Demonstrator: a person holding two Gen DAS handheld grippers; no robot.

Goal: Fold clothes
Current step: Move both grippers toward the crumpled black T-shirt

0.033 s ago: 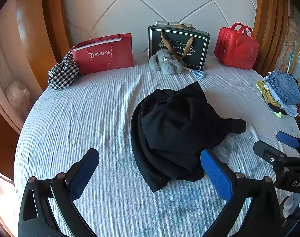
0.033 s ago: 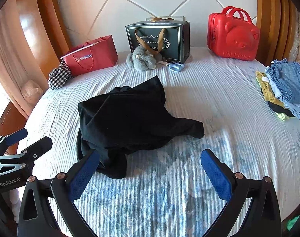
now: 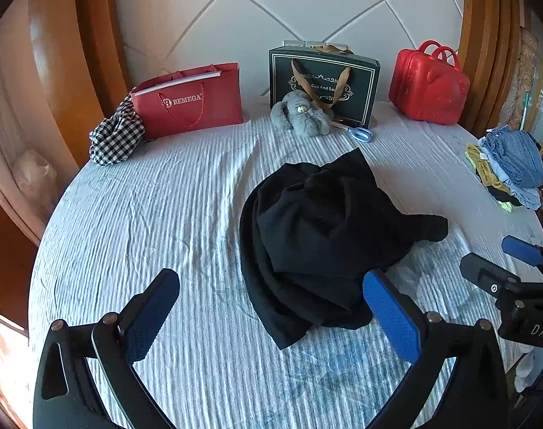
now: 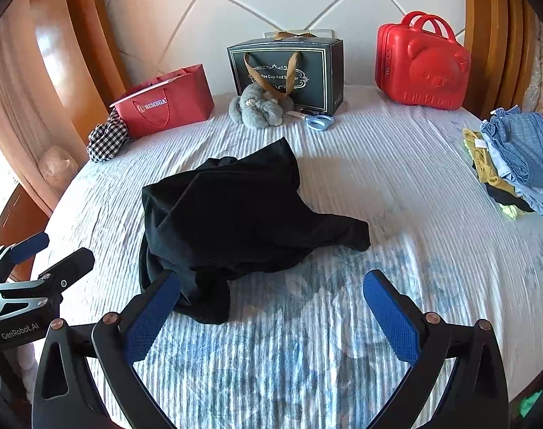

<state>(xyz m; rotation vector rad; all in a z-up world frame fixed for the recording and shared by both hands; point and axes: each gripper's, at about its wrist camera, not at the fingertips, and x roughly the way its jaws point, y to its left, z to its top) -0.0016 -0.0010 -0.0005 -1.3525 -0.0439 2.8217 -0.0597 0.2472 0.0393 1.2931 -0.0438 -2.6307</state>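
Note:
A crumpled black garment [image 3: 325, 236] [image 4: 235, 214] lies in a heap in the middle of the round bed with a striped pale-blue sheet [image 3: 146, 221]. My left gripper [image 3: 269, 286] hovers open just in front of the heap's near edge, nothing between its blue pads [image 3: 389, 314]. My right gripper [image 4: 271, 282] is open too and holds nothing; it is over the sheet at the heap's near right side, its left pad [image 4: 153, 311] close to the cloth's lower corner. Each gripper shows at the edge of the other's view.
Along the headboard stand a red paper bag [image 3: 192, 100], a dark gift bag [image 3: 325, 78] with a grey plush toy [image 3: 300, 114], blue scissors [image 3: 359, 133] and a red bear-faced case [image 4: 421, 64]. A checked cloth [image 3: 116, 136] lies far left. A stack of clothes [image 4: 514, 168] sits at the right edge.

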